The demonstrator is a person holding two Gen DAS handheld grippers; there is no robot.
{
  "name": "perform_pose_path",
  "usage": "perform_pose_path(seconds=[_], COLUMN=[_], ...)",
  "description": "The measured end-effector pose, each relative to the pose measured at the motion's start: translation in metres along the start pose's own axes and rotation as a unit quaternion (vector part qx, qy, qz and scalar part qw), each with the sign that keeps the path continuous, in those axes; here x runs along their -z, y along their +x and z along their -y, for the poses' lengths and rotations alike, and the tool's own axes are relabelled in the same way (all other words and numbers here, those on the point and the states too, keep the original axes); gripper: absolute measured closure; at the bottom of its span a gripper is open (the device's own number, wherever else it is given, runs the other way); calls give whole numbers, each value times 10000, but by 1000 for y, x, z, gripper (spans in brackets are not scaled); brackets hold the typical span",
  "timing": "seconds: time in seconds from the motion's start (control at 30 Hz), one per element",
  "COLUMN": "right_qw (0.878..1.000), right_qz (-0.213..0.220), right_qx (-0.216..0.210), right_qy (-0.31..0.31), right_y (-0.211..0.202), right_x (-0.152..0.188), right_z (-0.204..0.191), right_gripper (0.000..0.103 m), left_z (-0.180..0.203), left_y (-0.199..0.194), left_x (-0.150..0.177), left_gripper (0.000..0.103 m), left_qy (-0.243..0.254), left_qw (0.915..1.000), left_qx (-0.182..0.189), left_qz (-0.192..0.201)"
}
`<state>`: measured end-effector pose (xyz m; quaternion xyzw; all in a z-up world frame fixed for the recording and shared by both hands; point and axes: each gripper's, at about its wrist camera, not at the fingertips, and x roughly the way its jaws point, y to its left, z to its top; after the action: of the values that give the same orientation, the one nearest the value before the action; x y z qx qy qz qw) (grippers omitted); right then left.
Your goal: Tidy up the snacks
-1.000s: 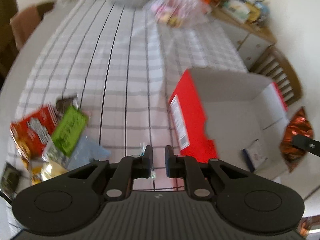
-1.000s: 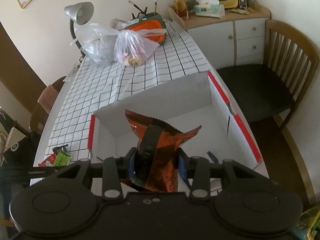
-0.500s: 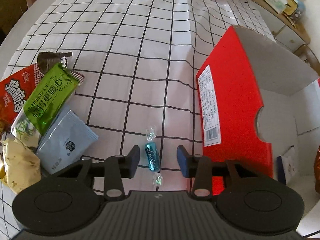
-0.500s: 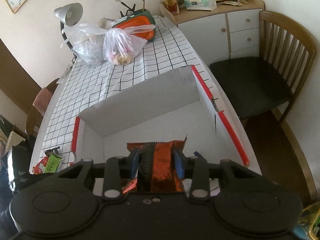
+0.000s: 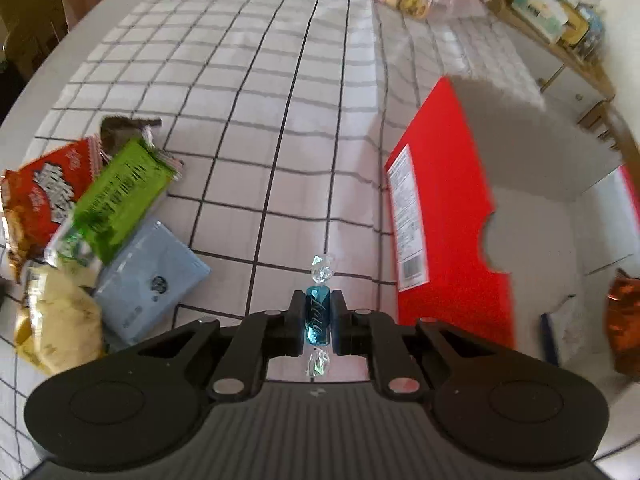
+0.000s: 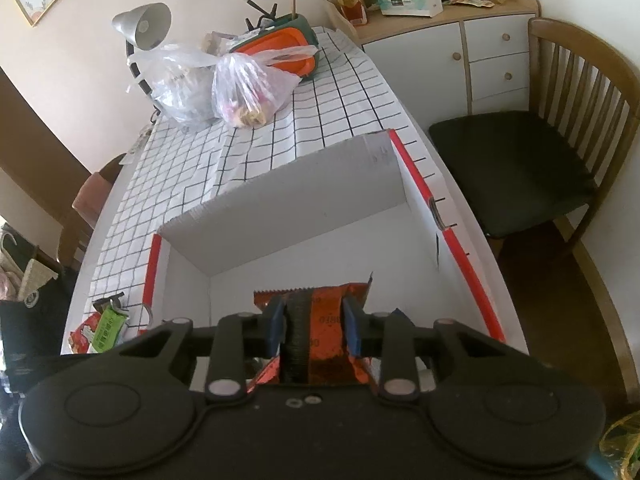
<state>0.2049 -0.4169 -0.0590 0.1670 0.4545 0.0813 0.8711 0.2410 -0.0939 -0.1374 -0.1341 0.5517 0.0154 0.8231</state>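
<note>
My left gripper is shut on a small blue wrapped candy with clear twisted ends, just over the checked tablecloth. To its right stands the red cardboard box with a white inside. My right gripper is shut on an orange-brown foil snack packet, low inside the same box. In the left wrist view that packet shows at the box's far right. A pile of snack packets lies left of the candy: red, green, pale blue and yellow.
Two knotted plastic bags and an orange tray stand at the table's far end by a grey lamp. A wooden chair and a white cabinet are to the right. A small blue-edged packet lies in the box.
My left gripper sank over the blue candy, opened around it, then shut on it. My right gripper carried the foil packet down into the box, and its jaws drew closer on it.
</note>
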Motion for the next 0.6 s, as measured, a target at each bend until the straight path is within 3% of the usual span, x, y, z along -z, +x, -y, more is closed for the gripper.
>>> perform_pose_path(seconds=[0.3, 0.6], right_qw=[9999, 9998], right_qz=[102, 146], right_qx=[-71, 139], right_qy=[36, 27], right_y=[-2, 0], right_x=[-7, -15], right_z=[7, 26], right_gripper=[75, 76], left_z=[20, 83], left_y=[-76, -71], left_x=[-10, -16], left_gripper=[91, 91], left_qy=[93, 669], left_qw=[9976, 9938], left_qx=[513, 787], left_qz=[457, 418])
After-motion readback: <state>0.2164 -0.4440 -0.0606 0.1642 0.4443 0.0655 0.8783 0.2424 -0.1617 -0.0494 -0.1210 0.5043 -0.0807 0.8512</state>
